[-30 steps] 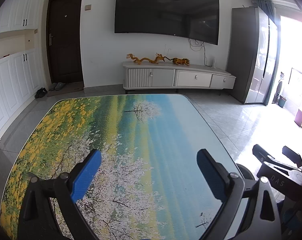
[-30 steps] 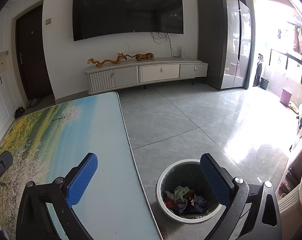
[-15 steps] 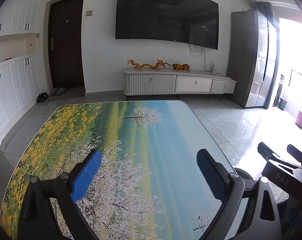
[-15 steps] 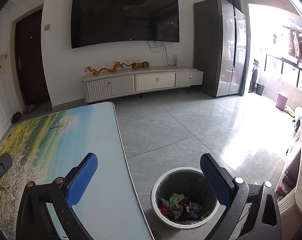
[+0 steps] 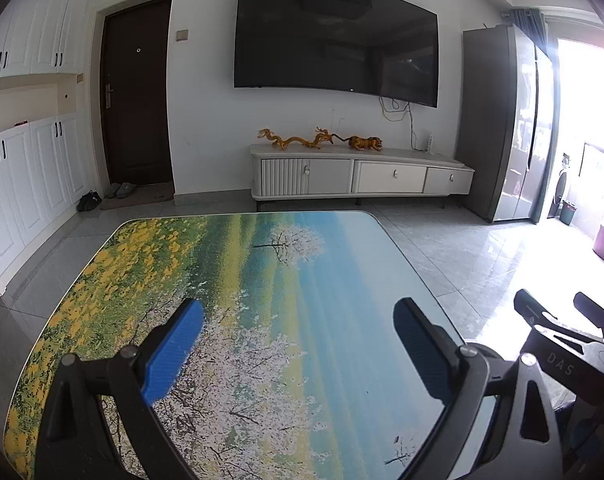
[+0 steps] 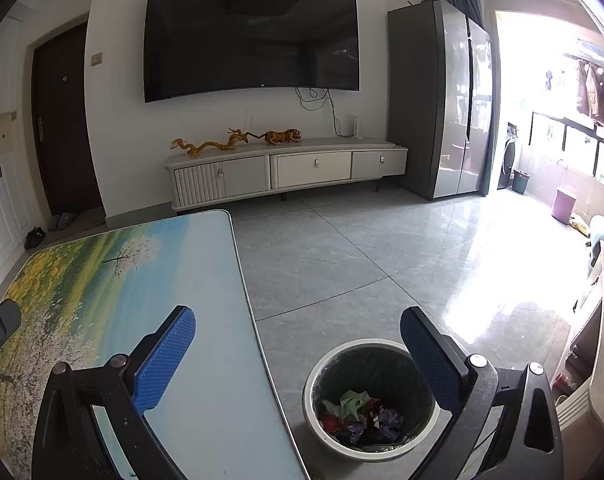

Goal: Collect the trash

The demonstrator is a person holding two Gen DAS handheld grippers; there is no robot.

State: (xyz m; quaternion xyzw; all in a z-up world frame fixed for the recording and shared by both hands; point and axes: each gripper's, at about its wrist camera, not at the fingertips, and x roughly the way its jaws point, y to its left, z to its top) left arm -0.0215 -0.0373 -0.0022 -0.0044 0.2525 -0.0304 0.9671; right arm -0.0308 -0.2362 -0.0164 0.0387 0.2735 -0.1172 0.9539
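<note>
A round white trash bin (image 6: 315,428) with a dark liner stands on the floor beside the table's right edge. Crumpled trash (image 6: 357,414) in green, red and purple lies inside it. My right gripper (image 6: 298,334) is open and empty, held above the table edge and the bin. My left gripper (image 5: 298,326) is open and empty above the table (image 5: 262,280), which has a painted landscape top. The right gripper also shows at the right edge of the left wrist view (image 5: 561,344). No trash shows on the table.
A white TV cabinet (image 5: 361,174) stands at the far wall under a wall TV (image 5: 333,40). A grey fridge (image 6: 441,100) stands at the right. White cupboards (image 5: 22,180) and a dark door (image 5: 138,96) are at the left. Grey tile floor (image 6: 341,256) lies beyond the bin.
Both views have tilted upward a little, so the table and the bin sit lower in frame. Both grippers stay open and empty.
</note>
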